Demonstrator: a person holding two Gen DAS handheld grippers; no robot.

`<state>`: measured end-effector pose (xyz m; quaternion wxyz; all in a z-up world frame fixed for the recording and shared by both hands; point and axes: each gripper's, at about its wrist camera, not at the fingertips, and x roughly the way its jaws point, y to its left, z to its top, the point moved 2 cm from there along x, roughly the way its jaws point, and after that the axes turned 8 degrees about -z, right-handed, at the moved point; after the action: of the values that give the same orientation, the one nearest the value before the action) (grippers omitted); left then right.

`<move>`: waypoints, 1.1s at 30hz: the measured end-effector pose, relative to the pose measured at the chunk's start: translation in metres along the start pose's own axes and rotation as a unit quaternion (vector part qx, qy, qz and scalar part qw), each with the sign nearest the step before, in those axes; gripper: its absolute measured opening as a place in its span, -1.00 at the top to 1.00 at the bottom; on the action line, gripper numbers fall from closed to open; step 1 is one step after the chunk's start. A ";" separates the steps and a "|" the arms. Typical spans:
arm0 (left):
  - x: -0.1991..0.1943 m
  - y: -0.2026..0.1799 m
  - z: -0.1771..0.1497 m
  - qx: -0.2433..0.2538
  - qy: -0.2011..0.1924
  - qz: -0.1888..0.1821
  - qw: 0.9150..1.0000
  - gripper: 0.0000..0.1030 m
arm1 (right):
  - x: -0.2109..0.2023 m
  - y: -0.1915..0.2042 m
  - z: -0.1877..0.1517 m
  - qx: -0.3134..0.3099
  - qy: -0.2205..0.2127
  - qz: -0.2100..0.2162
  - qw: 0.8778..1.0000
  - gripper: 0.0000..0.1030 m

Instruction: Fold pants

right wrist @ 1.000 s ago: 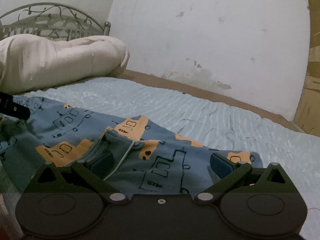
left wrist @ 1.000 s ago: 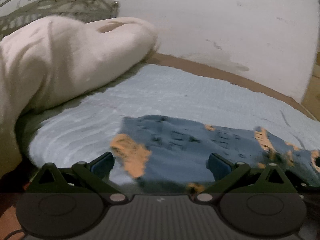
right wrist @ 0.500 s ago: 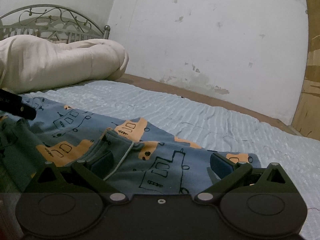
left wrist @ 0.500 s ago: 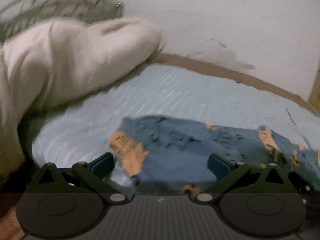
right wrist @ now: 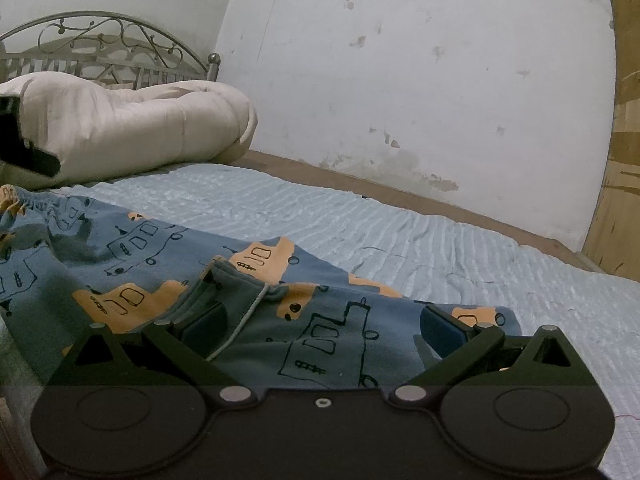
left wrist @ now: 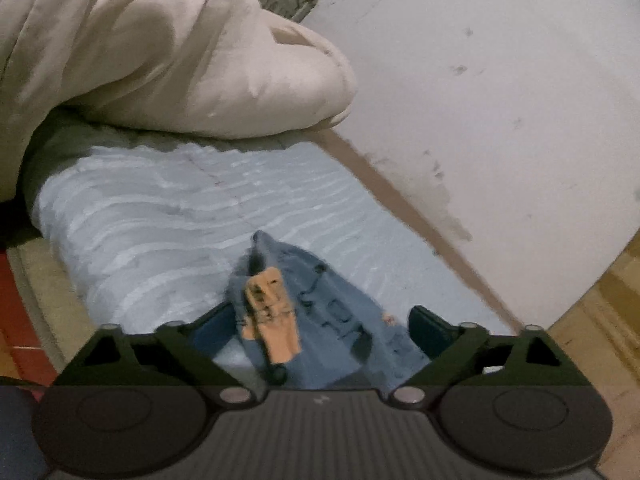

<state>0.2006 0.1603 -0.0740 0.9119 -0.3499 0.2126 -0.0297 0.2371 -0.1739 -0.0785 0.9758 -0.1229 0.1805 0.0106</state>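
The pants (right wrist: 168,264) are blue with orange and outlined vehicle prints and lie on the light blue bedspread (right wrist: 400,224). In the right wrist view my right gripper (right wrist: 324,330) is open, its fingers low over the pants near the leg ends. In the left wrist view my left gripper (left wrist: 320,326) is open, and a bunched end of the pants (left wrist: 320,304) sits between its fingers, raised off the bedspread (left wrist: 160,216). I cannot see what holds it up. The left gripper's dark tip (right wrist: 24,152) shows at the left edge of the right wrist view.
A cream duvet (left wrist: 160,48) is piled at the head of the bed, also in the right wrist view (right wrist: 132,124), before a metal headboard (right wrist: 108,48). A white wall (right wrist: 400,80) runs along the bed's far side. A wooden panel (right wrist: 620,160) stands at right.
The left gripper has tilted and swung, so the duvet now fills the upper left. The pants' end went from flat to bunched and raised between its fingers. The right gripper barely moved.
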 end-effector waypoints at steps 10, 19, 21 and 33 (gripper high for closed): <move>-0.009 0.017 0.001 -0.058 -0.015 0.000 0.998 -0.03 | 0.000 0.000 0.000 0.001 0.001 0.000 1.000 -0.99; -0.014 0.002 0.013 -0.058 -0.024 0.001 0.998 0.63 | 0.000 -0.002 0.001 0.007 0.004 0.003 1.000 -0.99; -0.017 -0.015 0.014 -0.037 -0.032 -0.015 0.999 0.63 | -0.001 -0.002 0.001 0.006 -0.002 -0.001 1.000 -0.99; -0.025 -0.136 0.004 0.118 -0.026 -0.101 0.988 0.64 | -0.036 -0.026 0.008 0.038 -0.064 -0.024 0.997 -0.99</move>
<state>0.1925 0.0650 0.0265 0.9444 -0.2597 0.1477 -0.1372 0.2080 -0.1960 -0.0520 0.9893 -0.0893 0.1148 -0.0118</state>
